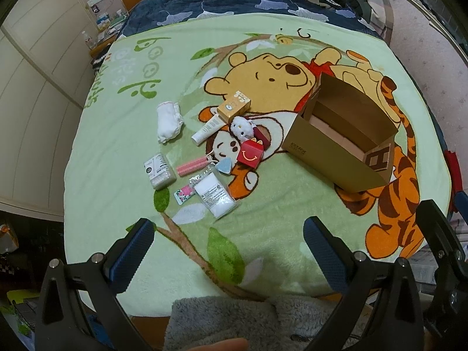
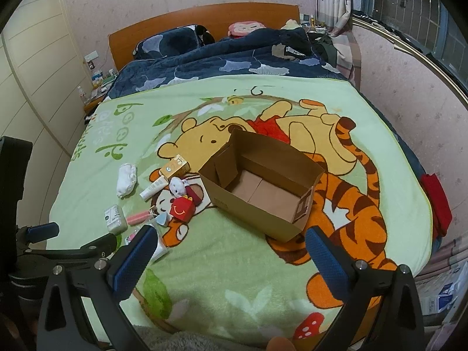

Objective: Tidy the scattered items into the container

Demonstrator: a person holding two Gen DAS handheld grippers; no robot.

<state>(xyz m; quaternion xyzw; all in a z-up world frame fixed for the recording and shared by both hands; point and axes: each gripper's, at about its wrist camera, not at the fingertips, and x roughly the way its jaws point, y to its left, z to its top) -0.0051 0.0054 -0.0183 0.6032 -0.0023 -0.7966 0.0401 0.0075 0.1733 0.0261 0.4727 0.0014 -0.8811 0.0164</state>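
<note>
An open brown cardboard box [image 1: 336, 152] stands empty on the green cartoon blanket [image 1: 263, 213]; it also shows in the right wrist view [image 2: 257, 201]. Left of it lie scattered items: a white rolled cloth [image 1: 168, 122], an orange carton [image 1: 234, 106], a white tube [image 1: 206, 130], a white plush toy [image 1: 241, 127], a red smiley box [image 1: 251, 153], a pink stick [image 1: 191, 166], a cotton swab box [image 1: 159, 171], a clear packet of white pads [image 1: 215, 194]. My left gripper [image 1: 228, 251] is open and empty, above the blanket's near edge. My right gripper [image 2: 229, 260] is open and empty, near the box.
A dark blue quilt [image 2: 219, 64] and pillows cover the far half of the bed, against a wooden headboard [image 2: 204, 20]. White wardrobe doors [image 1: 35, 87] stand on the left, a cluttered nightstand [image 2: 96, 87] beyond. A grey fleece [image 1: 248, 321] lies at the near edge.
</note>
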